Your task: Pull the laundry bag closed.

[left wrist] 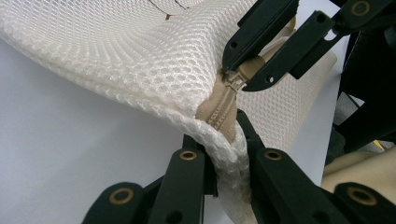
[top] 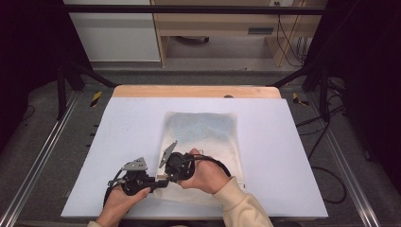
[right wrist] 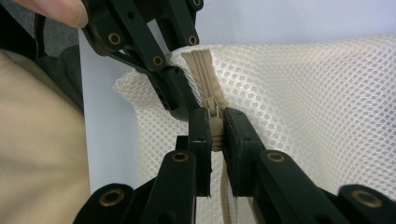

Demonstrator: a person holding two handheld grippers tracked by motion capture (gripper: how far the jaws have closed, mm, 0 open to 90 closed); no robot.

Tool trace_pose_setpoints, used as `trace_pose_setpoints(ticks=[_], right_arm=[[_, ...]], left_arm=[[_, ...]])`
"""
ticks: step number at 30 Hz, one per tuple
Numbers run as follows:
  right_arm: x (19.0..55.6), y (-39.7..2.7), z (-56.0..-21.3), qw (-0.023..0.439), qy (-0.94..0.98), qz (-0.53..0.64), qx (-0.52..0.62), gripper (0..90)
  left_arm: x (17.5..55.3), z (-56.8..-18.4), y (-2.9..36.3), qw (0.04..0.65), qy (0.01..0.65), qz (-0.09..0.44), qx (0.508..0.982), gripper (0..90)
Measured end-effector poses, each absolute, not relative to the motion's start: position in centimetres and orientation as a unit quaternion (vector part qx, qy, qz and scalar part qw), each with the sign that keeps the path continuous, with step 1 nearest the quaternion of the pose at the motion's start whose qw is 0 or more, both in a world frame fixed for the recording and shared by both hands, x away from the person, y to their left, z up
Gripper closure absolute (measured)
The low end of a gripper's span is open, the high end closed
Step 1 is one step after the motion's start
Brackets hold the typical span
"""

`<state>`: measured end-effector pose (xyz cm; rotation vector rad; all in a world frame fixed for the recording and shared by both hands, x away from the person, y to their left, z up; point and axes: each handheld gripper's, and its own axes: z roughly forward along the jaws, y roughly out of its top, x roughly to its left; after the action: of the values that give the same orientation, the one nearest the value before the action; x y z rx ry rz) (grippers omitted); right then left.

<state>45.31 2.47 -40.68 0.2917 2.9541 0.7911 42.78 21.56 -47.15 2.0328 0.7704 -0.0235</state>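
Observation:
A white mesh bag [top: 203, 137] lies flat on the pale table mat [top: 118, 142], with something bluish showing inside its far half. A beige zipper [left wrist: 219, 109] runs along its near edge. My left gripper [top: 158, 181] is shut on the bag's near-left corner, at the end of the zipper; its jaws pinch the mesh [left wrist: 224, 135]. My right gripper [top: 166, 175] is just beside it, shut on the zipper pull [right wrist: 214, 112]. In the right gripper view my right gripper [right wrist: 215, 130] clamps the pull from both sides. The corner of the bag is lifted a little off the mat.
The mat's front edge [top: 189, 215] is close behind both hands. Metal rails [top: 42, 156] run along both sides of the table. A wooden strip [top: 196, 91] borders the far side, with cabinets and cables [top: 293, 42] beyond.

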Motion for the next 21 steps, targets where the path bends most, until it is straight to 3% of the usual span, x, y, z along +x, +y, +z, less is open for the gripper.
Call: trace_pose_setpoints(ticks=[21], right_arm=[[45.37,1.59,-40.70,0.034,0.962,0.252,0.102,81.8]], left_arm=[[42.69,-47.10,21.42,0.467,0.309,-0.011,0.828,84.2]])
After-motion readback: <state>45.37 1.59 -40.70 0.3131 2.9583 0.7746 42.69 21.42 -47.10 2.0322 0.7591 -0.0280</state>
